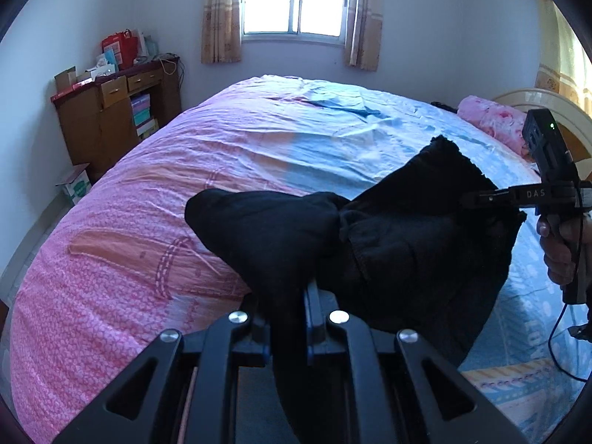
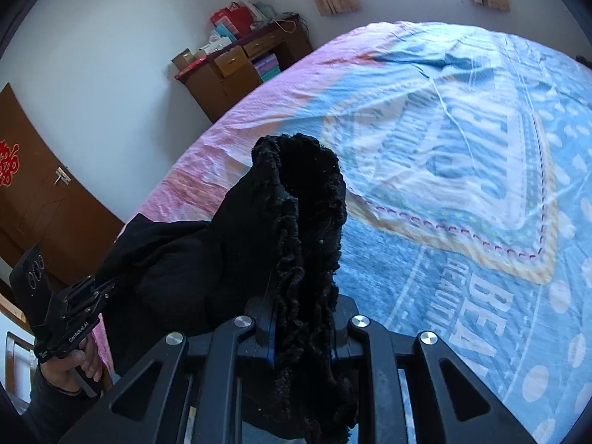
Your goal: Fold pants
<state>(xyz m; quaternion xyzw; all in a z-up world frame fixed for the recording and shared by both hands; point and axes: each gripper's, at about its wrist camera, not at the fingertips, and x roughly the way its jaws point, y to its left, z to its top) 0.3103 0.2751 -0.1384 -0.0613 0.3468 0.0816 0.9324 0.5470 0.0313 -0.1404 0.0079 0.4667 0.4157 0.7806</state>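
Observation:
The black fleece pants (image 1: 388, 244) hang in the air between both grippers, above the bed. My left gripper (image 1: 286, 296) is shut on one bunched end of the cloth. My right gripper (image 2: 303, 310) is shut on the other end, whose fuzzy edge (image 2: 307, 199) sticks up past the fingers. In the left wrist view the right gripper (image 1: 477, 199) shows at the right, pinching the pants. In the right wrist view the left gripper (image 2: 107, 288) shows at the lower left, held by a hand.
The bed (image 1: 148, 192) has a pink and blue printed cover (image 2: 462, 148). A pink pillow (image 1: 495, 122) lies by the headboard. A wooden cabinet (image 1: 111, 118) with boxes stands in the corner. A window (image 1: 296, 0) and a brown door (image 2: 40, 199) are on the walls.

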